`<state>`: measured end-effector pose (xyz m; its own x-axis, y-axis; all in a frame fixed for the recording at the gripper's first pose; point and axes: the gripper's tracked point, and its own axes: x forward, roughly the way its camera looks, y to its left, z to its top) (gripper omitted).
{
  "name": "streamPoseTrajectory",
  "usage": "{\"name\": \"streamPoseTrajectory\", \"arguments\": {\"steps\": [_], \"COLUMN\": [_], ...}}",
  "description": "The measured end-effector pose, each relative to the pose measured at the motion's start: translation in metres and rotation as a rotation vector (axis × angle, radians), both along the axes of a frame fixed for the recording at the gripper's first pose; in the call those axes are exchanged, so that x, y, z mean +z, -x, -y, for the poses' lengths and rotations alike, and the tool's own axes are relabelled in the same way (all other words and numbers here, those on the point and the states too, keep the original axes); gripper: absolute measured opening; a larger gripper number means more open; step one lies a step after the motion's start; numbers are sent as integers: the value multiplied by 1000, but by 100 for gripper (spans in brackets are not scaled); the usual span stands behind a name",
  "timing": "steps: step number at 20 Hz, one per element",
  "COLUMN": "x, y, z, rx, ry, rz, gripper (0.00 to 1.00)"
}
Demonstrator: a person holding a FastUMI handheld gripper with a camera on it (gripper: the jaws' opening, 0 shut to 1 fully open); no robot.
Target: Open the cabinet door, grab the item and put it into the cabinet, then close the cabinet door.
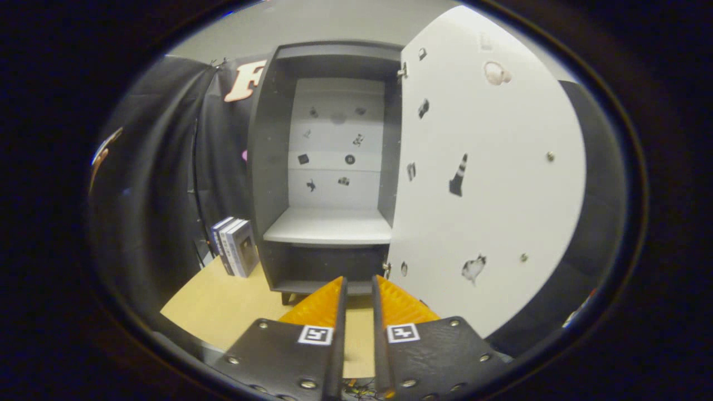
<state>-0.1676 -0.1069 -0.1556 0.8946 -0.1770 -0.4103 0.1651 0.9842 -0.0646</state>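
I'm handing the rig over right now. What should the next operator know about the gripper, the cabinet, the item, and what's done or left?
Gripper: fingers nearly together, holding nothing, pointed at the cabinet's base.
Cabinet: on the table, door swung open to the right; shelf bare.
Boxes: upright on the table left of the cabinet, likely the item, untouched.
Done: door opened.
Left: grab the item, place it inside, close the door.
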Motion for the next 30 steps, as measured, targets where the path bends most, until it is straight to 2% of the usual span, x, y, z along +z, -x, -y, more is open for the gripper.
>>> {"name": "streamPoseTrajectory", "arguments": {"steps": [6,12,18,30], "x": [-122,-229,-309,-399], "y": [-11,5,12,7], "z": [-13,-22,-24,-22], "rx": [92,144,167,206], "ry": [-20,-44,-45,-56], "rz": [-207,-411,-548,-714], "gripper": [54,54,54,54]}}
